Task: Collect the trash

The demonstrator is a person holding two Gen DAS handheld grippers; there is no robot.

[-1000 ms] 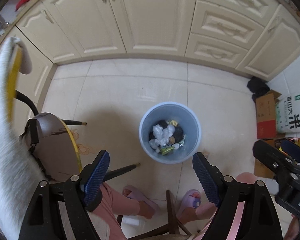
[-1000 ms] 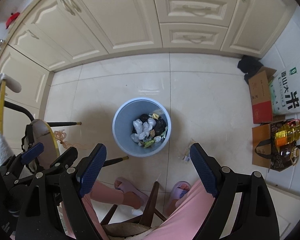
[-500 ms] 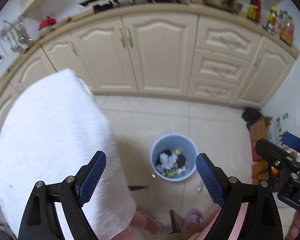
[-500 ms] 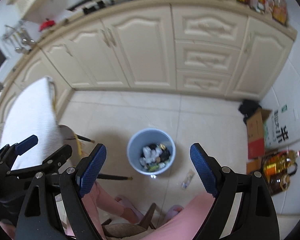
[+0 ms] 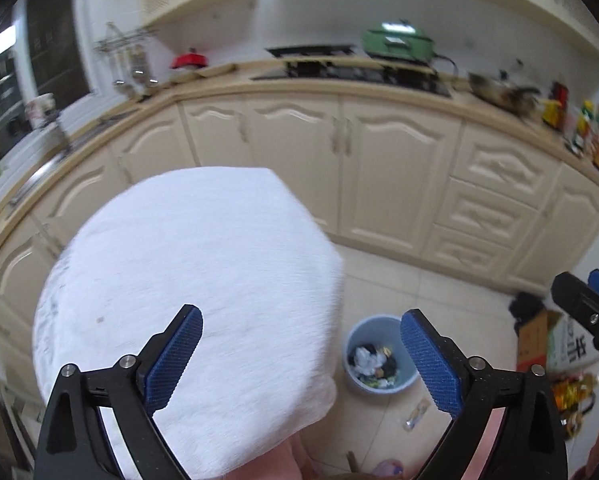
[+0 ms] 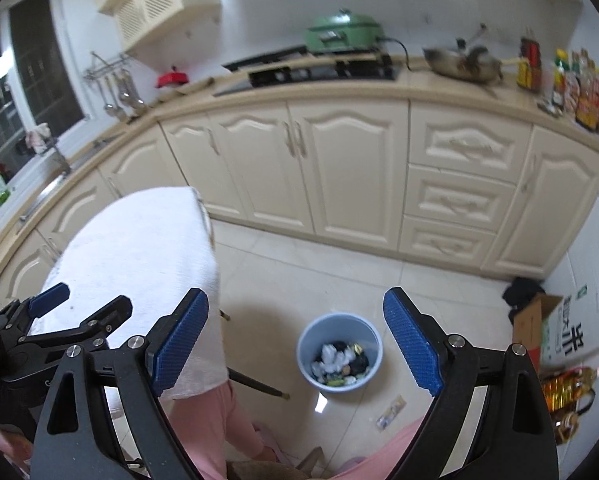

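Both tools have risen since a second ago; cabinets and worktop now fill my upper frame. Left tool (image 5: 301, 354) has just been opening, jaws wide, nothing between them, white cloth (image 5: 187, 304) below at left. Right tool (image 6: 295, 340) likewise spread and empty. Blue bin (image 6: 339, 354) of trash sits on the floor at lower centre, wrapper (image 6: 391, 412) just right of it.

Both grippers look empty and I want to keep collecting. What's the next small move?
Probably lower the right gripper toward the small wrapper lying on the floor tiles just outside the blue bin. Its jaws stand open and empty, and that wrapper is the only loose trash in view.
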